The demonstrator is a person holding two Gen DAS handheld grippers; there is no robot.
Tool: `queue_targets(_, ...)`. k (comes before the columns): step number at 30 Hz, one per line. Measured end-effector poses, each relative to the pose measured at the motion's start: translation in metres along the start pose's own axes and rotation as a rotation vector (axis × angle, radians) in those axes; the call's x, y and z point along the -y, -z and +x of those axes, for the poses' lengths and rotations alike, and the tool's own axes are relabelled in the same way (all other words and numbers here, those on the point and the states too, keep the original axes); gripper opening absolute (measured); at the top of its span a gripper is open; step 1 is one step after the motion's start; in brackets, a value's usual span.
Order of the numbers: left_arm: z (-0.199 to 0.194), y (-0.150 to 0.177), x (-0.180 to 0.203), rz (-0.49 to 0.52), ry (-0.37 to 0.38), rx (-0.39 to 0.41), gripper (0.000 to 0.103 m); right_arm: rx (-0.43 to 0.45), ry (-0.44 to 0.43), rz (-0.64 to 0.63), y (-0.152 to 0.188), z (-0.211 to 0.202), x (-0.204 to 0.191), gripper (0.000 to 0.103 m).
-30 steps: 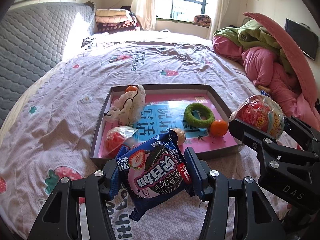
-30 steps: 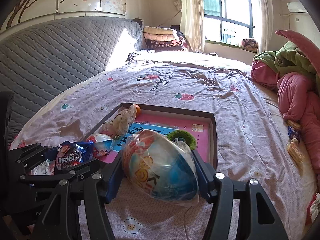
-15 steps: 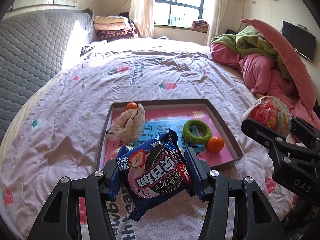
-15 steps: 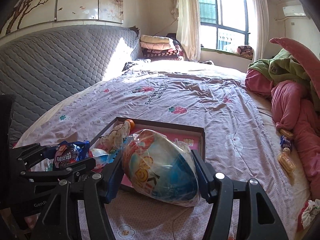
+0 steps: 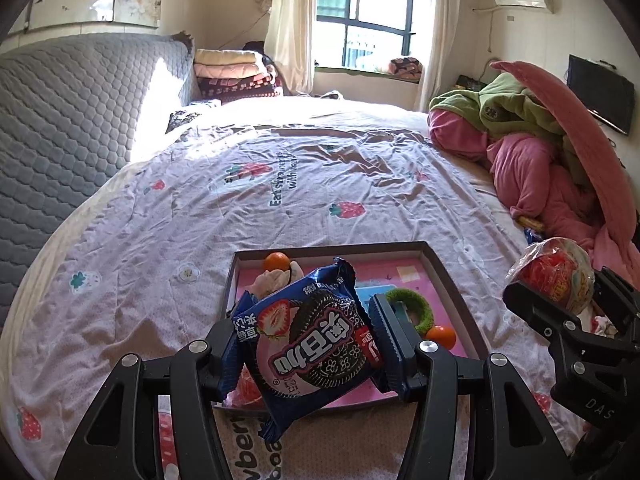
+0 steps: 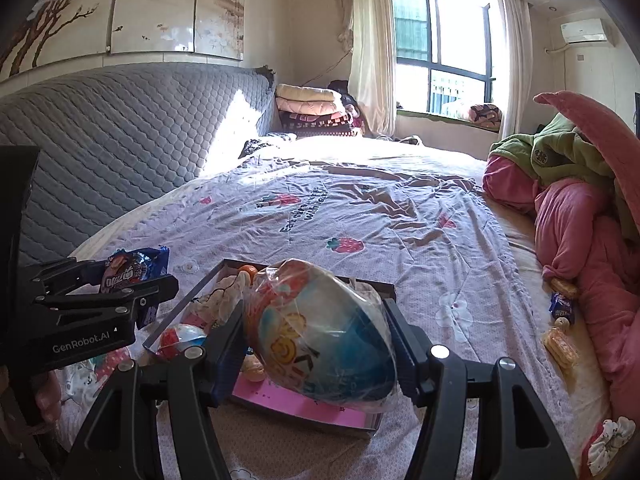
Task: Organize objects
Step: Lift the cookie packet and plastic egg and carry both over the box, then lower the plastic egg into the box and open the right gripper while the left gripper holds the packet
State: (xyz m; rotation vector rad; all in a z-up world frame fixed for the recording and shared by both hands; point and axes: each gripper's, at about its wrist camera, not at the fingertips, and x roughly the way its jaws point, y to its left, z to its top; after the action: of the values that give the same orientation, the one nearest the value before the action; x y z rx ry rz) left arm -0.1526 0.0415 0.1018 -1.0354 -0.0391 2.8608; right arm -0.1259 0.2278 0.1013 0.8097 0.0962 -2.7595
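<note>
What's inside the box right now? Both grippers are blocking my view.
In the box: an orange by a white pouch at the far left corner, a green ring, a second orange, a red-white ball. The cookie pack and wrapped egg hide the middle.

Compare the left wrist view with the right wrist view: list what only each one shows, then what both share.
Only the left wrist view: the green ring in the tray and a wall TV.

Only the right wrist view: the painted wall panels.

Both: the tray, the cookie pack in the left gripper, and the wrapped toy egg in the right gripper.
</note>
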Motion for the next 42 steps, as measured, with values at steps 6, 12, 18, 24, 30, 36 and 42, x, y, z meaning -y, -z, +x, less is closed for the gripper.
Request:
queue_targets(6, 0.019, -0.003, 0.004, 0.013, -0.001, -0.003, 0.059, -0.018, 0.006, -0.006, 0.002, 0.012, 0.002, 0.063)
queue_targets(12, 0.046, 0.001, 0.009, 0.029, -0.004, -0.029, 0.059, -0.055, 0.006, 0.002, 0.010, 0.032, 0.007, 0.063)
queue_targets(18, 0.073, 0.009, 0.008, 0.029, -0.011, -0.065, 0.059, -0.092, 0.001, 0.014, 0.023, 0.051, 0.012, 0.063)
queue_targets(24, 0.095, 0.017, 0.006, 0.034, -0.019, -0.091, 0.059, -0.130, -0.012, 0.017, 0.038, 0.068, 0.011, 0.063)
queue_targets(30, 0.111, 0.022, 0.006, 0.039, -0.025, -0.112, 0.059, -0.155, -0.015, -0.014, 0.047, 0.081, 0.003, 0.063)
queue_targets(36, 0.122, 0.025, 0.007, 0.041, -0.026, -0.122, 0.059, -0.177, -0.031, -0.040, 0.056, 0.090, -0.005, 0.063)
queue_targets(42, 0.130, 0.027, 0.006, 0.040, -0.025, -0.134, 0.059, -0.197, -0.043, -0.046, 0.061, 0.100, -0.010, 0.063)
